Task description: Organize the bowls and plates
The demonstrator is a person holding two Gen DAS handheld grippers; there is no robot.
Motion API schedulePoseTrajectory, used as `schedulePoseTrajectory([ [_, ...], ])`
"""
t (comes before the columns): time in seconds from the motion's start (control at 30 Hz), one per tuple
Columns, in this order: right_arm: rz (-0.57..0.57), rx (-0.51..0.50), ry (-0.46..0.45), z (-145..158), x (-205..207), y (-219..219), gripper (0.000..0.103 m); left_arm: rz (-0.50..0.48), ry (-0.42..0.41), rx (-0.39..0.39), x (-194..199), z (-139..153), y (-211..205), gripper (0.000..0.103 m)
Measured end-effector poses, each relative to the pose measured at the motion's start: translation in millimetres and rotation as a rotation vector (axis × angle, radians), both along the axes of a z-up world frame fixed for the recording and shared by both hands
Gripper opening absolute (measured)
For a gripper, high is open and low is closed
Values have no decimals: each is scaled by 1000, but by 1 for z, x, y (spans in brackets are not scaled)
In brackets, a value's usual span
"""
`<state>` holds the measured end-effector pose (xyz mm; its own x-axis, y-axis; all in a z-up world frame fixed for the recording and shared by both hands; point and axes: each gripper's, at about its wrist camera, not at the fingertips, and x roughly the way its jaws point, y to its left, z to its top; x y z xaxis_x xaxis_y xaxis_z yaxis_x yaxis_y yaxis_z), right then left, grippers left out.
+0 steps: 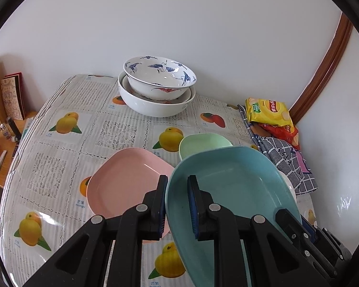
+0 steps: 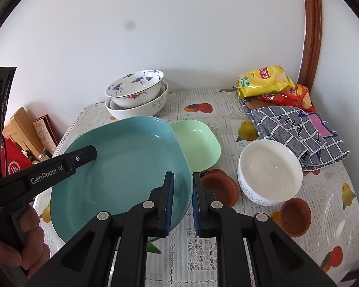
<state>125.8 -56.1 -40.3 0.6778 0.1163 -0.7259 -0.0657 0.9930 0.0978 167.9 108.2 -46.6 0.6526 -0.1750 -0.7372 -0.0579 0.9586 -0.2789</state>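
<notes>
A teal plate hangs tilted above the table, held at both sides. My left gripper is shut on its left rim, and its arm shows in the right wrist view. My right gripper is shut on the right rim. Under the teal plate lie a pink plate and a light green plate. A stack of white and blue-patterned bowls stands at the back by the wall. A white bowl sits to the right.
Two small terracotta dishes lie near the white bowl. Snack bags and a checked cloth fill the back right corner. A low side shelf with clutter is off the table's left edge. A hand grips the left tool.
</notes>
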Motion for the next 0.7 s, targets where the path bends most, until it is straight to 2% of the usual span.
schedulePoseTrajectory([
  [0.7, -10, 14, -20, 9, -10, -2, 14, -2, -12, -7, -12, 5, -4, 16],
])
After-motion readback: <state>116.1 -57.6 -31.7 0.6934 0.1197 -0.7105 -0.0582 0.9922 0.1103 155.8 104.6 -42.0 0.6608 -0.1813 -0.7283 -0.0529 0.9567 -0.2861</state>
